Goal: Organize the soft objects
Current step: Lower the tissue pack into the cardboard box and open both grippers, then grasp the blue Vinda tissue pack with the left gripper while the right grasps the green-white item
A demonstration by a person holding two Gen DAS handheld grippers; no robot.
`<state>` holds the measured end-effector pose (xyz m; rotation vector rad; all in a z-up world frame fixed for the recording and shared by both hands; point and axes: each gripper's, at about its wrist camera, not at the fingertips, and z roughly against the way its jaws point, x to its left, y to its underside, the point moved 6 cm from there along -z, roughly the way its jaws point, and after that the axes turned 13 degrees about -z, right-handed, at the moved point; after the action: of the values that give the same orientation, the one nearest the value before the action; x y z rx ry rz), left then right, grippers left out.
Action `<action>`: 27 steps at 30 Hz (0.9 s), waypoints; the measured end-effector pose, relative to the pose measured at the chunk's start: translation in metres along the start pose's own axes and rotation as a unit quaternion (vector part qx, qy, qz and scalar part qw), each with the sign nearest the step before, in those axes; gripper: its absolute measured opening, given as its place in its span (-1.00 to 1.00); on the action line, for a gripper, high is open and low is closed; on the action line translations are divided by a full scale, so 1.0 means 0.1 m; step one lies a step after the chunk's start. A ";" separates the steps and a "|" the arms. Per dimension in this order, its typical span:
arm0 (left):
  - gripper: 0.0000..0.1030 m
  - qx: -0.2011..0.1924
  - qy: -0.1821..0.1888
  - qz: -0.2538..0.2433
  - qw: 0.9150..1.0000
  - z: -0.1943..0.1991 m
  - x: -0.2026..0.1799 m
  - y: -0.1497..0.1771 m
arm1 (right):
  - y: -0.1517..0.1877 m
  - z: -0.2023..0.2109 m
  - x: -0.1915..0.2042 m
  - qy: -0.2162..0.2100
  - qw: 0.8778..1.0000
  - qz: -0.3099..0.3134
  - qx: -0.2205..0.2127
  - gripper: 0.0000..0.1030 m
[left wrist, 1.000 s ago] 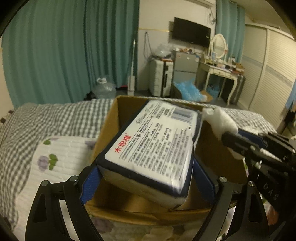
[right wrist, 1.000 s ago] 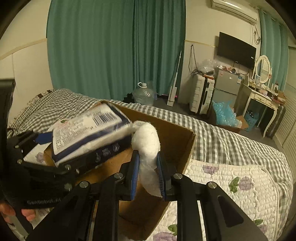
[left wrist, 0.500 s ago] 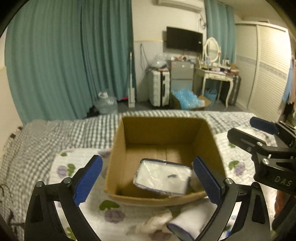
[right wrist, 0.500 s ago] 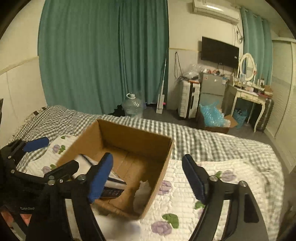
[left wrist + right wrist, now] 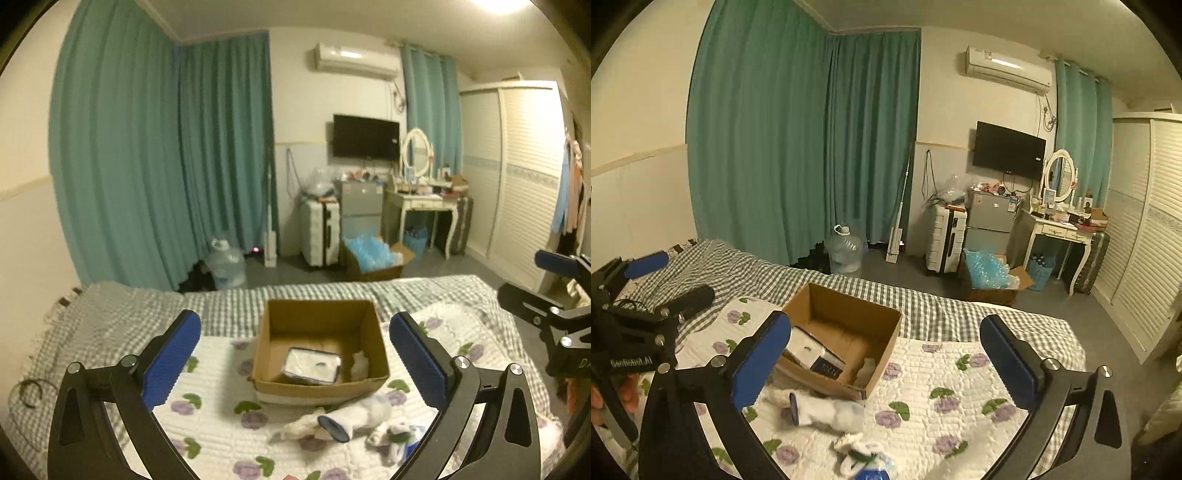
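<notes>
Showing both your claws spread empty: left claw (image 5: 295,354), right claw (image 5: 885,360); only the left view reveals the tissue pack's (image 5: 312,365) whole top inside the box (image 5: 321,386).

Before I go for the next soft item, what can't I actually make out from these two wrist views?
- Brown cardboard box: its near wall hides the floor's front strip in the left view.
- White wad in the box: too small to identify.
- White sock with dark cuff: motion-blurred in the right view.
- Small white-and-green bundle: blurred; items beside it are partly hidden by the left gripper's finger.
- Blue object: cut off by the bottom edge.
</notes>
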<state>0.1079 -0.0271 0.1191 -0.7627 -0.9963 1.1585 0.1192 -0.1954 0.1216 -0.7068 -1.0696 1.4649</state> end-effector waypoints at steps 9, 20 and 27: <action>1.00 0.015 -0.023 -0.012 1.000 0.27 -0.12 0.46 | 0.50 0.26 -0.06 0.001 0.999 0.012 0.034 1.00; 1.00 0.093 0.003 -0.002 0.996 -0.34 -0.37 1.54 | 1.87 -0.69 -0.36 -0.006 0.984 0.001 0.179 1.00; 1.00 0.151 0.006 0.004 0.988 -0.79 -0.54 2.05 | 2.31 -1.23 -0.44 0.001 0.974 0.009 0.226 1.00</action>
<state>0.0984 -0.0280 -0.1070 -0.5302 -0.7833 1.2738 0.1373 -0.1999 -0.1436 -0.3928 -0.6891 1.6473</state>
